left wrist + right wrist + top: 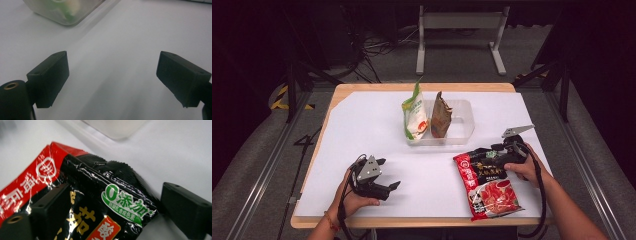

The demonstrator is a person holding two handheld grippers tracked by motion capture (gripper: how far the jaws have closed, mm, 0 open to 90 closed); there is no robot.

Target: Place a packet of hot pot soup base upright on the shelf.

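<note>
We've got the right gripper (110, 207) spread w/ jaws either side of the red packet's (486, 184) top corner, light, crinkly, slippery foil, so pinch the flat seam edge; left gripper (112, 77) spread, empty.

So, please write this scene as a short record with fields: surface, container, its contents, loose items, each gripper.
surface: table with white top
container: clear tray, far middle
contents: green-white pouch and brown pouch, both upright
loose item: red-black bag, lying flat near right edge
left gripper: open, holding nothing, above bare table
right gripper: open, jaws astride the bag's top end, not closed on it
</note>
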